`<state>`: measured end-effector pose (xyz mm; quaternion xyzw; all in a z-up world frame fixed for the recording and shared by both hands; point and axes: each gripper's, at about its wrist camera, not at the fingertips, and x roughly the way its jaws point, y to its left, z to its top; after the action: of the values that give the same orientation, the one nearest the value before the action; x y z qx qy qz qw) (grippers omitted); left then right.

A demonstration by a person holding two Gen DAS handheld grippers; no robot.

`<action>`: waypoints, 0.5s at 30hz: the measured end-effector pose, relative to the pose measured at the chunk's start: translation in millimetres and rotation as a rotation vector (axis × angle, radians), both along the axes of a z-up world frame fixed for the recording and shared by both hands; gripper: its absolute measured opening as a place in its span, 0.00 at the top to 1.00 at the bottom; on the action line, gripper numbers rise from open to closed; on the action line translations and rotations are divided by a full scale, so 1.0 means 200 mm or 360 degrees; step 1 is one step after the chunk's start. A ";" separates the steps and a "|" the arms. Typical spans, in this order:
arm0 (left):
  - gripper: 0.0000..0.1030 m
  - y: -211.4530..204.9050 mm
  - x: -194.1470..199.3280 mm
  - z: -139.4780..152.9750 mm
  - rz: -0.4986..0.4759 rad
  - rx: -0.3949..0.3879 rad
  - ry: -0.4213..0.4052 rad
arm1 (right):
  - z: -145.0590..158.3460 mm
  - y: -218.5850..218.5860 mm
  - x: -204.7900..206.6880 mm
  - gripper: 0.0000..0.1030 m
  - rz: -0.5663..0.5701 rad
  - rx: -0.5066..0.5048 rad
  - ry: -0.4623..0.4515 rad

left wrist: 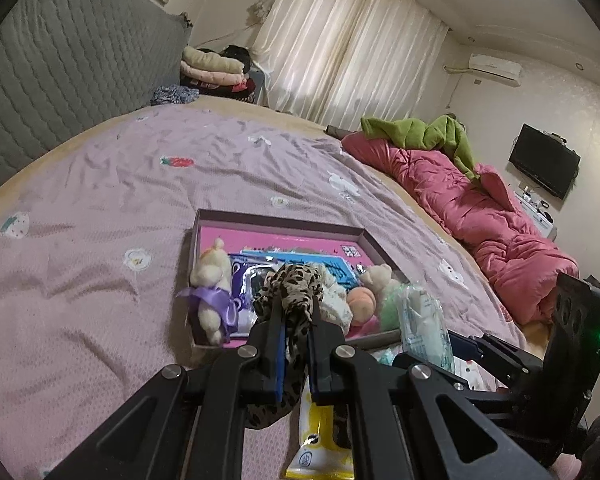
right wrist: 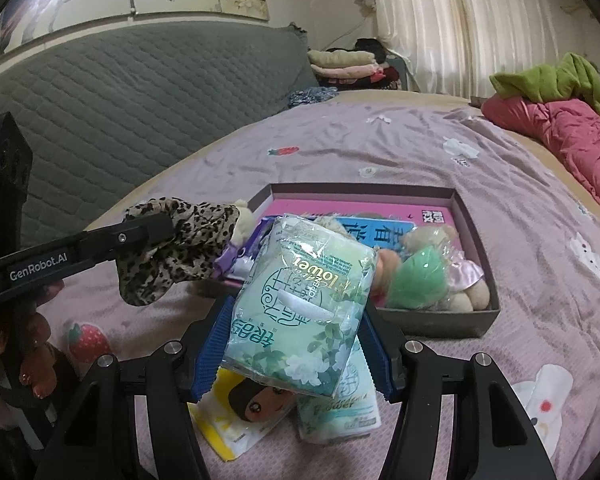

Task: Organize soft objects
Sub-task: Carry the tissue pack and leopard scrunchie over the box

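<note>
My left gripper [left wrist: 296,312] is shut on a leopard-print cloth [left wrist: 294,284], held just above the near edge of a shallow box [left wrist: 276,218] on the bed. The box holds a cream plush with a purple bow [left wrist: 214,280], a peach plush [left wrist: 360,300] and a pink book. My right gripper [right wrist: 296,306] is shut on a green tissue pack [right wrist: 300,312], lifted off the bed in front of the box [right wrist: 364,189]. In the right wrist view the left gripper [right wrist: 156,228] hangs at left with the leopard cloth [right wrist: 180,240].
A yellow packet [right wrist: 240,412] and a second tissue pack [right wrist: 340,412] lie on the purple sheet below my right gripper. A pink quilt [left wrist: 480,216] with a green cloth [left wrist: 420,136] is bunched at right. The grey headboard [left wrist: 60,60] lies to the left.
</note>
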<state>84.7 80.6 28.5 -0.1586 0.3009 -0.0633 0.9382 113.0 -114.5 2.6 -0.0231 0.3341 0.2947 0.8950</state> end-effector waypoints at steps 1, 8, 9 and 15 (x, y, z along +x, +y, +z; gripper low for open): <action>0.92 0.00 0.00 0.00 -0.0001 -0.0004 -0.0008 | 0.00 -0.01 0.00 0.39 -0.0004 0.0005 -0.0001; 0.92 0.03 0.07 0.00 0.0023 -0.0039 -0.0024 | 0.04 -0.05 0.06 0.39 -0.0055 0.0027 -0.0033; 0.92 0.04 0.08 0.00 0.0025 -0.0052 -0.0022 | 0.05 -0.05 0.07 0.39 -0.0068 0.0030 -0.0041; 0.92 0.04 0.14 0.00 0.0013 -0.0068 -0.0032 | 0.08 -0.09 0.17 0.39 -0.0126 0.0030 -0.0084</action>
<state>113.4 88.4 28.7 -0.1790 0.2893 -0.0674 0.9379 147.6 -131.5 19.5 -0.0092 0.3084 0.2613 0.9146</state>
